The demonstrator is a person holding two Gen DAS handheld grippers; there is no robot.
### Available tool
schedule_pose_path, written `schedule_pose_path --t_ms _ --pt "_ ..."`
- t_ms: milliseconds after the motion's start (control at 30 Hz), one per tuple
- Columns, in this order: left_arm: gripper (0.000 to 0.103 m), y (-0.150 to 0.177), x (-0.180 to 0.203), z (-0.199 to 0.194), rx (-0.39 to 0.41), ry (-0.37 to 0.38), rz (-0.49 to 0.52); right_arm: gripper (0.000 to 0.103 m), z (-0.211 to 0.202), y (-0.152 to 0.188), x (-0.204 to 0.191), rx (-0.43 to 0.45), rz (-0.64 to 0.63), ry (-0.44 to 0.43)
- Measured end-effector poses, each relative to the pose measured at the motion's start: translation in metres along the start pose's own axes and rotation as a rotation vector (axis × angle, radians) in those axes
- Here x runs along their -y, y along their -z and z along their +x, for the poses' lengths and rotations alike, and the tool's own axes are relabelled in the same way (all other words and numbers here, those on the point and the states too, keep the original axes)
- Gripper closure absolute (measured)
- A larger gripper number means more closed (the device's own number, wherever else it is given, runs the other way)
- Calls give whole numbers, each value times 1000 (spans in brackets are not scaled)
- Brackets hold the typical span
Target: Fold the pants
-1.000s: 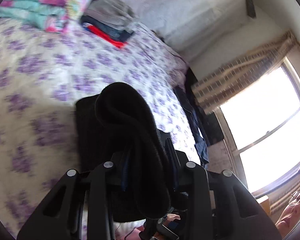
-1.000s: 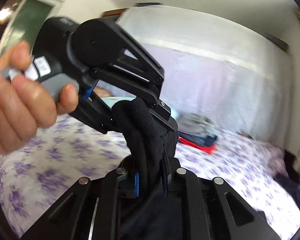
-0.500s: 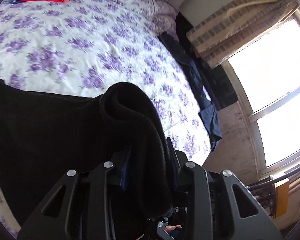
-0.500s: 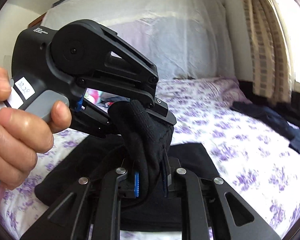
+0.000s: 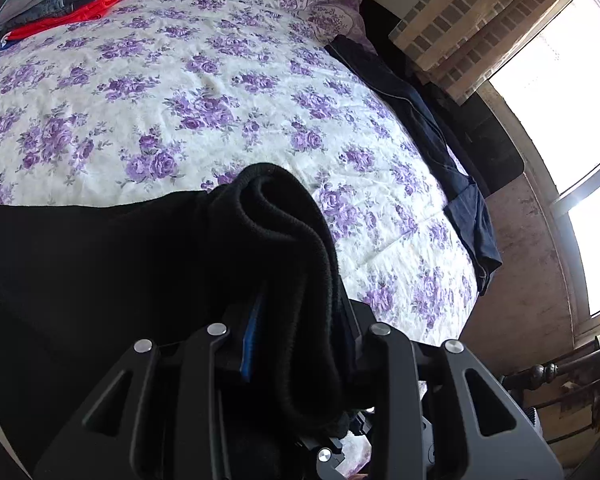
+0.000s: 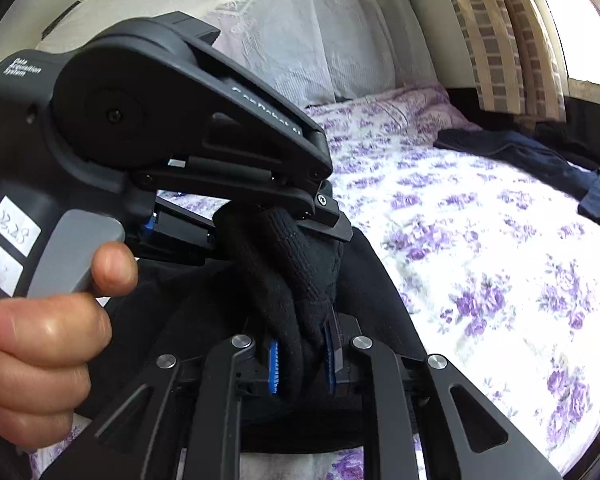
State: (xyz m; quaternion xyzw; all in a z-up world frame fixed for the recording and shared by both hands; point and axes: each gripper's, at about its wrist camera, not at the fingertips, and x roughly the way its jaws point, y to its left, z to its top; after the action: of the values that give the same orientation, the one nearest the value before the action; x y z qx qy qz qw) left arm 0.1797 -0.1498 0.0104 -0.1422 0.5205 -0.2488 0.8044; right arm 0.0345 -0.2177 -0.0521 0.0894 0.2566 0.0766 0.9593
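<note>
Floral bed [image 5: 204, 92] — both grippers tilted down, gripping black pants [image 5: 100, 264].

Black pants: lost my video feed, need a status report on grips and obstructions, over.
Left gripper and right gripper both shut on black pants. Pants lie partly on floral bedspread. Nothing in the way.

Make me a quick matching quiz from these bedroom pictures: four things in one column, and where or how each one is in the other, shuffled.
Things:
1. black pants
2. red garment
3. navy garment
4. striped curtain

Places or states:
A. hanging beside the window
B. in the clothes pile at the bed's far corner
C. pinched in both grippers
D. draped along the bed's edge by the window

Pairs: 1-C, 2-B, 3-D, 4-A
</note>
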Motion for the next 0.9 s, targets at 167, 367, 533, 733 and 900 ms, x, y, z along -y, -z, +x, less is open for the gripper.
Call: schedule_pose_path --t_ms 167,367,533,733,900 --pt "72 6 7 12 -17 -17 30 85 7 7 12 -53 17 11" --pt "71 7 11 11 -3 -30 46 85 9 12 13 -55 42 9" --pt "62 10 6 1 3 24 18 84 13 11 18 -61 63 3" --pt "40 17 -11 -47 98 116 4 64 16 6 24 -69 79 10" --pt "29 34 -63 -101 257 7 -38 39 9 1 44 -62 159 -42"
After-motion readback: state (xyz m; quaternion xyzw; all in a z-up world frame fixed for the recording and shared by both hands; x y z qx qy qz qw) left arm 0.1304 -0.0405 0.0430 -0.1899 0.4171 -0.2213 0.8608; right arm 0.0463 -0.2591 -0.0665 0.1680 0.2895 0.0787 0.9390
